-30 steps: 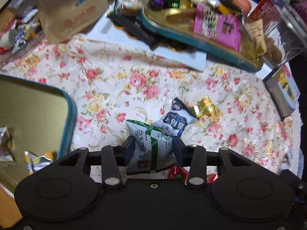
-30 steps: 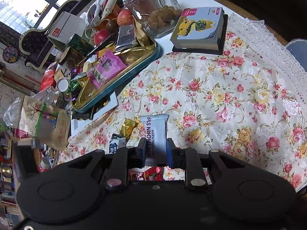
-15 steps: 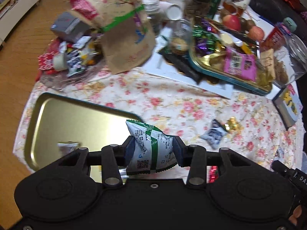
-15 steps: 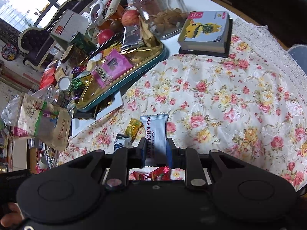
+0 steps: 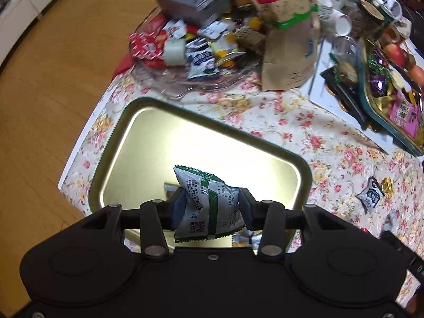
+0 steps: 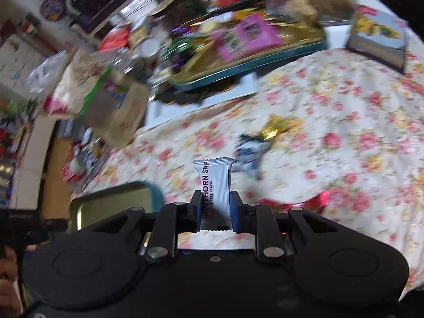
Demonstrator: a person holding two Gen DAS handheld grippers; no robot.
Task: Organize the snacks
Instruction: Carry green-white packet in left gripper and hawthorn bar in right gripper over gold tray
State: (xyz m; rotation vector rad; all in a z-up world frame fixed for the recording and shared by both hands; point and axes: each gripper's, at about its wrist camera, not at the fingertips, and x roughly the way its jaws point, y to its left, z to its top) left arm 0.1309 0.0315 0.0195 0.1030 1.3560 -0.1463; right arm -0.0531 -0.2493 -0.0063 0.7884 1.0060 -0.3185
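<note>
A: Snack packet [image 5: 209, 201], the green-and-white one, is now carried over the gold tray [image 5: 111, 159]; a second ago it was held above the floral tablecloth [image 5: 304, 132], with only the tray's corner seen at the left edge.

B: What is meant by that for the sorting?

A: The carry looks nearly finished, and release into the tray is judged to be the step in hand. Another wrapper is partly seen on the tray floor behind the packet.

B: How is the left gripper [image 5: 210, 206] posed?

A: It is pitched downward over the tray's near half, its pads closed against both sides of the packet, which is crumpled between them and lifted off the tray.

B: And the right gripper [image 6: 214, 208]?

A: A white hawthorn strip [image 6: 216, 185] is pinched upright between narrowly set pads. The right view is heavily blurred now, where it was sharp before, so a fast swing toward the tray corner [image 6: 111, 198] at lower left is inferred.

B: What is left on the cloth?

A: A blue-and-white candy [image 5: 371, 196] and a gold-wrapped candy [image 5: 387, 184], touching each other.
</note>
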